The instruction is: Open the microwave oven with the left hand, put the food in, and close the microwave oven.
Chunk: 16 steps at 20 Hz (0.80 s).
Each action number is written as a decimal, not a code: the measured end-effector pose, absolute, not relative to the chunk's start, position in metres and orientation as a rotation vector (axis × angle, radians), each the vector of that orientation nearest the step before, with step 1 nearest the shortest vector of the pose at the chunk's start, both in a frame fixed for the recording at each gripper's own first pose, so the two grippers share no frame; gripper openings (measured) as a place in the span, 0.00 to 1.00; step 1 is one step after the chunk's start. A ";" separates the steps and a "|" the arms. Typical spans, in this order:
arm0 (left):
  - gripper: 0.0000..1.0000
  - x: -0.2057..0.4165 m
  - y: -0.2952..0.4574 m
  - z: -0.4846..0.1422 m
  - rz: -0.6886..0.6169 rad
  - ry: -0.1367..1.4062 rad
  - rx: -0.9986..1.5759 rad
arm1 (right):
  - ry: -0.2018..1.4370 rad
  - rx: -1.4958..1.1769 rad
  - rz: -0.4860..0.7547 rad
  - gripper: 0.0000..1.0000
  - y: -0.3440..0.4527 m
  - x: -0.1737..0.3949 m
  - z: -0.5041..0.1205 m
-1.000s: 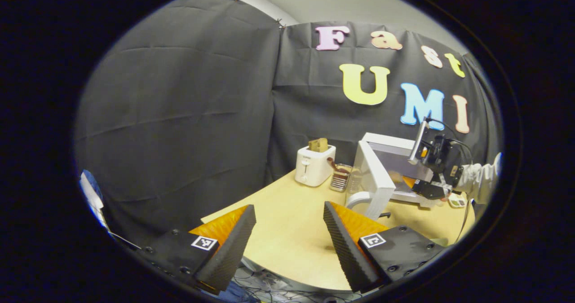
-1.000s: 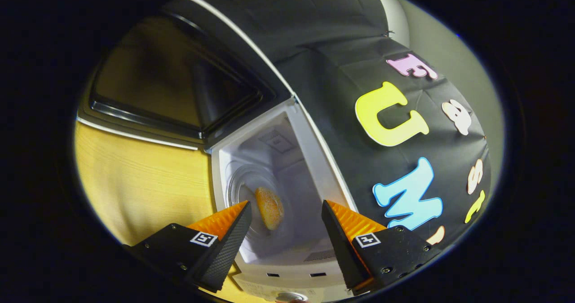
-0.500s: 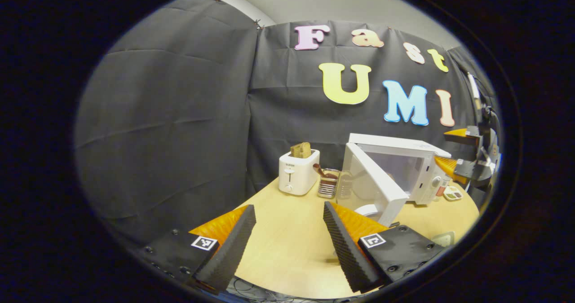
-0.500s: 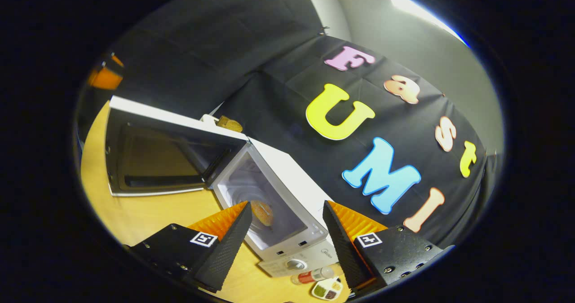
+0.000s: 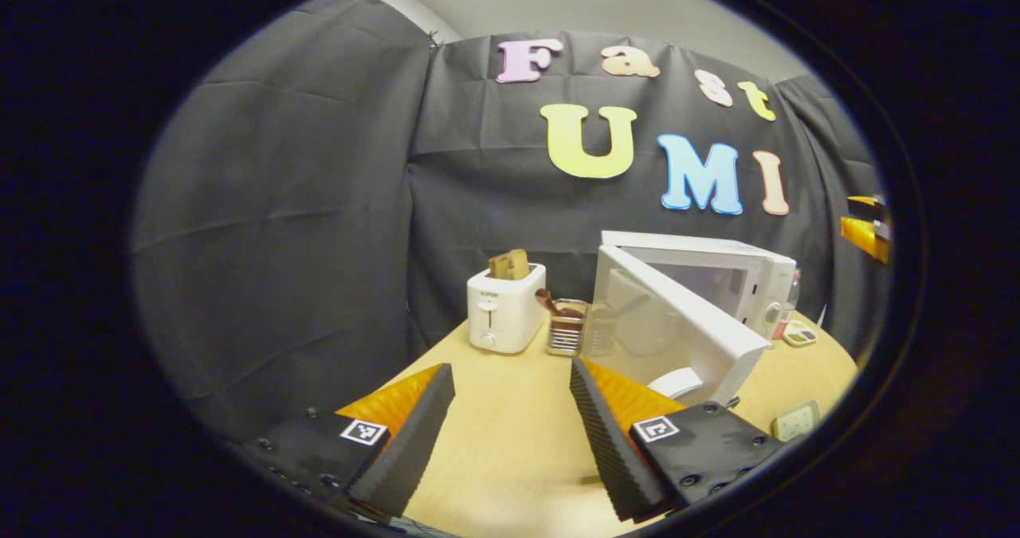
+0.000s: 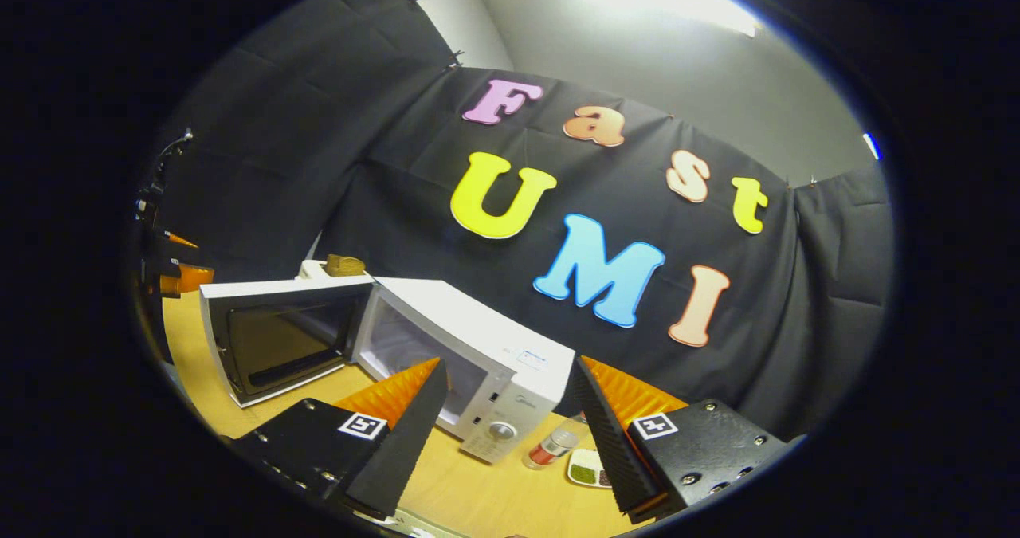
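The white microwave [image 5: 721, 271] stands at the back right of the wooden table, its door [image 5: 677, 335] swung wide open toward me. In the right gripper view the microwave [image 6: 510, 363] sits just beyond my fingers, its door [image 6: 275, 339] hanging open to the left. One finger hides the floor of the cavity. My right gripper [image 6: 510, 434] is open and holds nothing; it also appears at the far right edge as the right gripper [image 5: 865, 231]. My left gripper [image 5: 506, 434] is open over the table's near part, well short of the door.
A white toaster [image 5: 506, 307] with bread in its slot and a clear container [image 5: 566, 327] stand left of the microwave. A small bottle [image 6: 550, 448] and a sauce dish [image 6: 586, 469] lie by its control side. A small white square [image 5: 793, 420] lies near the table's right edge.
My right gripper has pulled back out of the microwave cavity, leaving the round bun on the turntable, and now sits off to the control side. The left gripper has swung toward the microwave.
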<state>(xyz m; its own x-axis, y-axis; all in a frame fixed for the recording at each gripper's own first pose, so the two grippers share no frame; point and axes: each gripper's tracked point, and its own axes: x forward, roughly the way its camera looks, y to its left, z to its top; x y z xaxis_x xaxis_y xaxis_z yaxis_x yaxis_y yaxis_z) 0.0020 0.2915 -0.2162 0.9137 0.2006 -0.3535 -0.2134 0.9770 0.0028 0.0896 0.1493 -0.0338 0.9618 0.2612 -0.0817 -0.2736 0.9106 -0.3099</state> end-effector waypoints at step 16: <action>0.07 0.040 0.141 -0.231 -0.071 0.423 -0.019 | 0.123 -0.249 0.116 0.96 0.051 0.061 -0.042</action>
